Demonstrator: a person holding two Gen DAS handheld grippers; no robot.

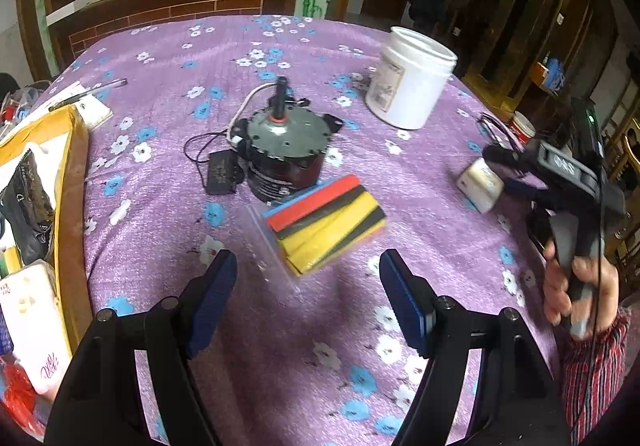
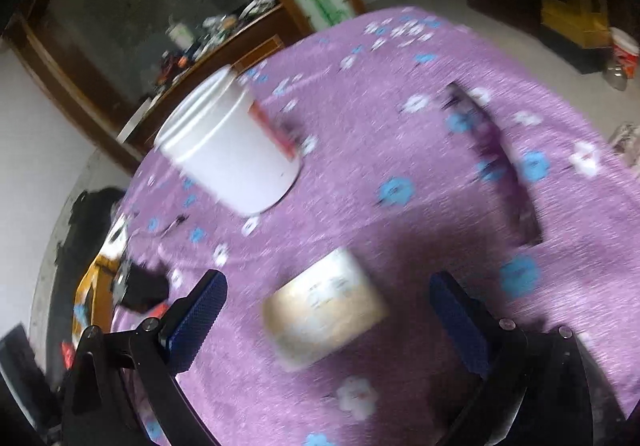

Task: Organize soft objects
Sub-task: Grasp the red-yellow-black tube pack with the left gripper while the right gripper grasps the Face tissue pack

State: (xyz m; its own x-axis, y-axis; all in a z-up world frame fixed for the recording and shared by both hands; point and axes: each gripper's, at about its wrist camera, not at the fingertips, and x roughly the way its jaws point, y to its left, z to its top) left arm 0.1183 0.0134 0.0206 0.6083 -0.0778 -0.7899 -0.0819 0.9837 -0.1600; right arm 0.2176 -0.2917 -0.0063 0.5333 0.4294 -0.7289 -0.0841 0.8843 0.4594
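Observation:
A pack of coloured sponges (image 1: 326,220) in a clear bag lies on the purple flowered tablecloth (image 1: 256,58), just beyond my open left gripper (image 1: 308,266). A small cream-white soft block (image 2: 326,308) lies between the open fingers of my right gripper (image 2: 328,294); the view is blurred by motion. In the left wrist view the same block (image 1: 480,184) sits at the right, with the right gripper (image 1: 500,162) over it, its jaws apart.
A grey and black electric motor (image 1: 286,148) with cables stands behind the sponges. A white plastic tub (image 1: 410,78) (image 2: 230,142) stands at the back right. A cardboard box (image 1: 74,174) with packets and tissues is at the left table edge.

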